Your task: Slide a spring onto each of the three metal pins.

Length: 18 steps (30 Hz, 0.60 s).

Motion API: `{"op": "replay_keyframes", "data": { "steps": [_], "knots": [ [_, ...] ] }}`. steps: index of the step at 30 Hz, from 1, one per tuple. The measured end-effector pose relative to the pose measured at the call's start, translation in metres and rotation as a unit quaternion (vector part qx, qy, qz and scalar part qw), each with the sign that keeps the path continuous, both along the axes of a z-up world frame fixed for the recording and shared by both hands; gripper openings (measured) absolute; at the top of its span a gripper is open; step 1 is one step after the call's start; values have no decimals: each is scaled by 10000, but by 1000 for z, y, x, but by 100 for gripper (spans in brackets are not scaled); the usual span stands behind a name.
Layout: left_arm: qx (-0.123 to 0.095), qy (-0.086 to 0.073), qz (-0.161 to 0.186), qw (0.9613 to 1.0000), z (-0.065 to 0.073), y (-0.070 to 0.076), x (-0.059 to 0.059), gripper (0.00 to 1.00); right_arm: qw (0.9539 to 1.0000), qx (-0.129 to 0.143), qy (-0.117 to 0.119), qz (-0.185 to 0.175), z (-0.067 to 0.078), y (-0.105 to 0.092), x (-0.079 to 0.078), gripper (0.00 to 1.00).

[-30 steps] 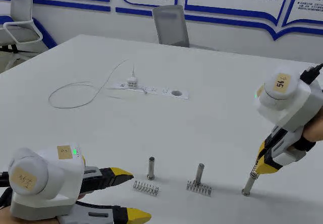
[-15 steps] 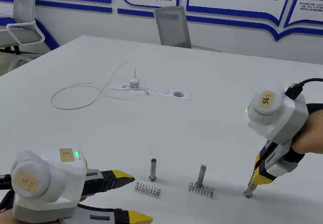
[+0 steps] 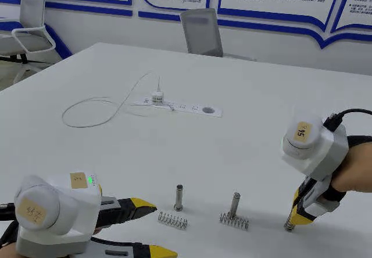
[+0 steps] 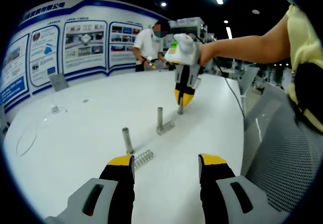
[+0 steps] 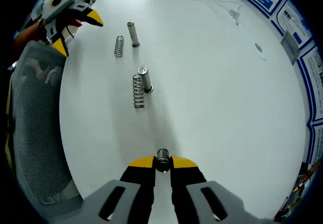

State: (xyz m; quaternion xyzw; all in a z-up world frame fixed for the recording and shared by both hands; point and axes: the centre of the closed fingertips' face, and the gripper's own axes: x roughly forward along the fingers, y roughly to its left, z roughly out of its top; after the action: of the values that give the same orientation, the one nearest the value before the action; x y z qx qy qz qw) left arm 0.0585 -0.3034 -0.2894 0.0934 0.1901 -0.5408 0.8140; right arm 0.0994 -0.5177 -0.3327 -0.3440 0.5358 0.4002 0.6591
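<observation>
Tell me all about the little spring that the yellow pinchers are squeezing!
The spring is a small coil of silvery metal wire, closely wound. It stands upright, pinched on both sides by the yellow tips of the right gripper. In the head view its lower coils show beneath those tips and reach down to the white table. It seems to sit over a pin, but the coils hide that pin, so this part is a guess.
</observation>
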Motion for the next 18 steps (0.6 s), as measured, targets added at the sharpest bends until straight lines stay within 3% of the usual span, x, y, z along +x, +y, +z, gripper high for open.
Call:
{"op": "replay_keyframes", "data": {
  "steps": [11,18],
  "knots": [
    [-25,14,30,10000,-1,0,0,52,9999,139,-82,-34,2,1,1,17],
    [-37,13,23,10000,-1,0,1,52,9991,196,-363,66,13,3,1,22]
  ]
}}
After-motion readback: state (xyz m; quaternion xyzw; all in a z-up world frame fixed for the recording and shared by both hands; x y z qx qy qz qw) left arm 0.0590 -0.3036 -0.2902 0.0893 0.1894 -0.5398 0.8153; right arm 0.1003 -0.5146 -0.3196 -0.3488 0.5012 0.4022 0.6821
